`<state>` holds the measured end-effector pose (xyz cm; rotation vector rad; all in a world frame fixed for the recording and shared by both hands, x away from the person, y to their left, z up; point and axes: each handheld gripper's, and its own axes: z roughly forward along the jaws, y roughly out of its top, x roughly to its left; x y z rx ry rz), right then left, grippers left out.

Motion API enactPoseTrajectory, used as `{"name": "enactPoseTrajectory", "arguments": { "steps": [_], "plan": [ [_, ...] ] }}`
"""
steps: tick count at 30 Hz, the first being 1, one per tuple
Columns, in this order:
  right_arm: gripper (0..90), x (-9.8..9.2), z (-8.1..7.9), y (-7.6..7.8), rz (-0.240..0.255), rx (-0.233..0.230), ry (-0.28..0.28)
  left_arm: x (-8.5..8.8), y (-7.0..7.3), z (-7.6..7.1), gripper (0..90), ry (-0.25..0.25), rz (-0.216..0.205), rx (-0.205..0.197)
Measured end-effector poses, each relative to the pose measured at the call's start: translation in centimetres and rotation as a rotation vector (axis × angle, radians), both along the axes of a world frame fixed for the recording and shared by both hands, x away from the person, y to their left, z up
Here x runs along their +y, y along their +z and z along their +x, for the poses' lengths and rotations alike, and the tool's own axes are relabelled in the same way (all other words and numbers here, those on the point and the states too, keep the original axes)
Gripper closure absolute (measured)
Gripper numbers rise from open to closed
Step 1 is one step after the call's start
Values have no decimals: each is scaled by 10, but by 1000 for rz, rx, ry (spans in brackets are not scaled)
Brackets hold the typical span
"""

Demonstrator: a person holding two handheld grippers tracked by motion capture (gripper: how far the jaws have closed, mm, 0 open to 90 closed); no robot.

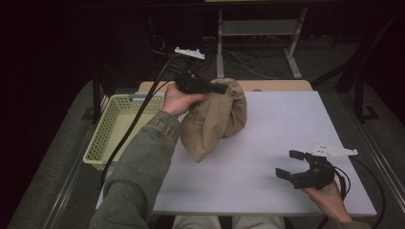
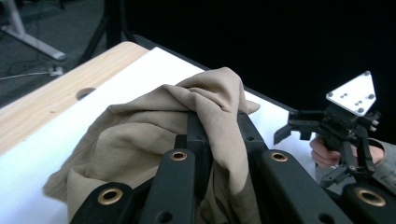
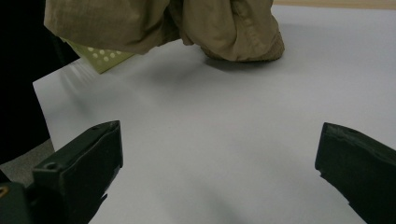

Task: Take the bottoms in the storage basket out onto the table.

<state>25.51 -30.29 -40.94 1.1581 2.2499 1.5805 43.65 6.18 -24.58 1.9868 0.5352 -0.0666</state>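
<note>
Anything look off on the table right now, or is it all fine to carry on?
Nothing stands out. The left tool is shut on the tan cloth, which hangs bunched with its lower end on the white table. The right tool is open over bare table. The green basket sits at the left edge.

I see open counter (image 1: pixel 286 124) ahead of my right hand-held gripper (image 1: pixel 292 165); the tan cloth (image 1: pixel 217 117) and, I think, the basket (image 1: pixel 112 126) block the left.

A white table top (image 1: pixel 286 138) with a wooden far edge (image 1: pixel 277 85) stands in a dim room. Grey floor (image 1: pixel 248 57), cables and metal frame legs (image 1: pixel 220 43) lie beyond.
</note>
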Motion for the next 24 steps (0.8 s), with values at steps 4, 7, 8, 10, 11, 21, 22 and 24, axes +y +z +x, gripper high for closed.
{"name": "enactPoseTrajectory", "arguments": {
  "steps": [4,7,8,10,11,21,22,24],
  "plan": [
    [5,0,0,0,0,4,0,-10,-9,-4,792,-28,10,10],
    [5,0,0,0,-2,0,-1,-18,-17,-5,790,-61,36,11],
    [5,0,0,0,-1,-1,-2,-21,-20,-7,789,-63,38,16],
    [6,0,0,0,-1,0,-3,-27,-26,-8,787,-78,49,14],
    [5,-1,0,0,-1,0,-3,-29,-29,-8,787,-82,58,21],
    [6,-2,0,0,0,-2,-10,-52,-54,-19,765,-130,49,11],
    [6,-2,0,0,1,-3,-10,-53,-56,-20,762,-140,55,14],
    [6,-2,0,0,0,-4,-10,-57,-60,-22,757,-153,57,16]
  ]
}}
